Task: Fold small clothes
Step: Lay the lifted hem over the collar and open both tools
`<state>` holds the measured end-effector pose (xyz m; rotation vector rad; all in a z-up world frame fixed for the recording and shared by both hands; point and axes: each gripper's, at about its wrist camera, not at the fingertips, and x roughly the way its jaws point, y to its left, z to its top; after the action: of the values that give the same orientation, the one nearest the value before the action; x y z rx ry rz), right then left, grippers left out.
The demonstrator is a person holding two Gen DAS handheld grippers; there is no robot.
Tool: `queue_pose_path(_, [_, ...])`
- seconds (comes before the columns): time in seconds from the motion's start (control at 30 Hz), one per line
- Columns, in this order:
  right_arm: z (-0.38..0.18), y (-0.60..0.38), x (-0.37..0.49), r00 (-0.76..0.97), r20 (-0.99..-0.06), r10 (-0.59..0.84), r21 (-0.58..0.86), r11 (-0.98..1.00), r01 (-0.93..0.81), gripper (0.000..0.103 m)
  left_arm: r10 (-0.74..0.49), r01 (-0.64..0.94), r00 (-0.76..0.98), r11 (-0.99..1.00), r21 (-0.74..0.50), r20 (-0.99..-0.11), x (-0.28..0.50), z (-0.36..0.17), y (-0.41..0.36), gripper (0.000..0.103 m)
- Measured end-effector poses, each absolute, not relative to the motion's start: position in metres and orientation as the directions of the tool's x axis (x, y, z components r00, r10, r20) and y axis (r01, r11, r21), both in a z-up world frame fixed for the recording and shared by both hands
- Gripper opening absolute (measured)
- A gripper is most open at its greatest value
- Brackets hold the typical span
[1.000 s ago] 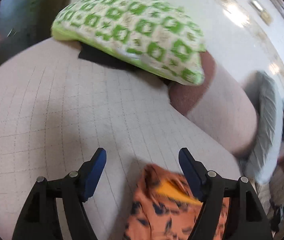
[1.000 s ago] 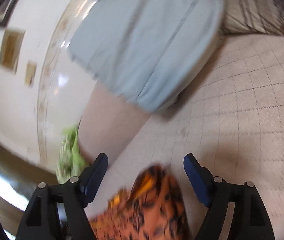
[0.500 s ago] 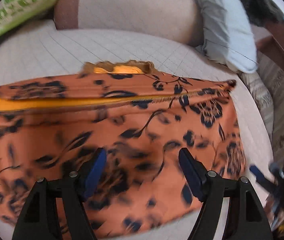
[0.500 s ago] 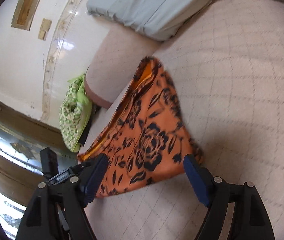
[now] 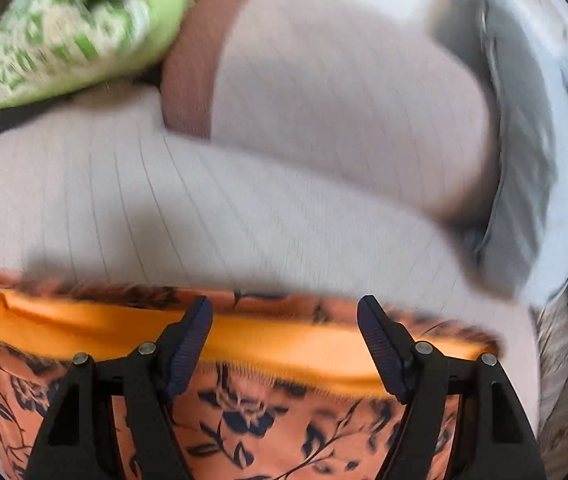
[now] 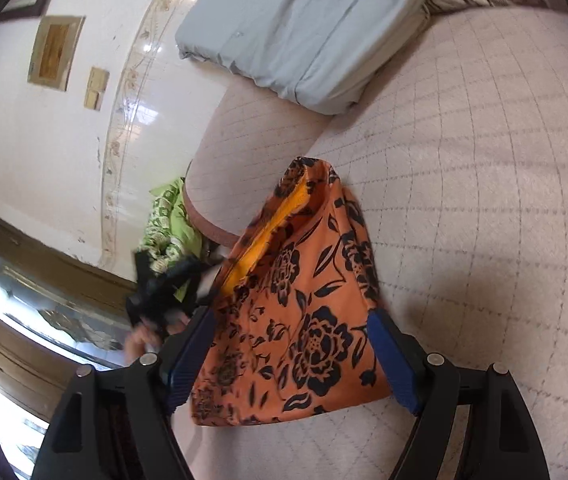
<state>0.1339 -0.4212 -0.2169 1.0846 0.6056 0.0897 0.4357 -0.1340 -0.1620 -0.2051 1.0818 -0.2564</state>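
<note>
An orange cloth garment printed with dark navy flowers (image 6: 300, 320) lies flat on a pale pink quilted mattress cover stitched in squares (image 6: 484, 208), with a plain bright orange band (image 5: 244, 340) showing along its far open edge. In the right wrist view the right gripper (image 6: 290, 354) hangs over the near end of the garment, its blue-padded jaws spread wide on either side of the cloth and pinching nothing. In the left wrist view, which is smeared by motion, the left gripper (image 5: 284, 344) sits above the orange band, jaws likewise spread and empty, with the printed cloth below them. From the right wrist view the left gripper appears as a blurred black shape at the garment's left edge, with part of a hand (image 6: 140, 340) under it. A green-and-cream patterned cushion (image 5: 68, 28) rests at the far left end of the bed, beside a raised pink bolster with a brown end (image 5: 324, 92). A folded pale blue-grey bedsheet (image 6: 308, 28) lies on the bolster's other end, against a white tiled wall (image 6: 44, 140).
</note>
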Motion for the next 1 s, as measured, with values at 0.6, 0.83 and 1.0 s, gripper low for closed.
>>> queue_pose_path(0.6, [-0.227, -0.421, 0.130, 0.827, -0.422, 0.371, 0.870, 0.423, 0.254, 0.081, -0.327, 0.293, 0.254, 0.923, -0.250, -0.910, 0.373, -0.222, -0.219, 0.076])
queue_pose_path(0.83, [-0.231, -0.423, 0.136, 0.820, -0.444, 0.360, 0.859, 0.431, 0.276, 0.081, -0.280, 0.162, 0.345, 0.958, -0.238, -0.896, 0.421, -0.205, -0.222, 0.076])
queue_pose_path(1.0, [-0.233, -0.417, 0.144, 0.802, -0.482, 0.352, 0.830, 0.477, 0.289, 0.081, -0.250, 0.200, 0.474, 0.964, -0.173, -0.844, 0.414, -0.158, -0.153, 0.076])
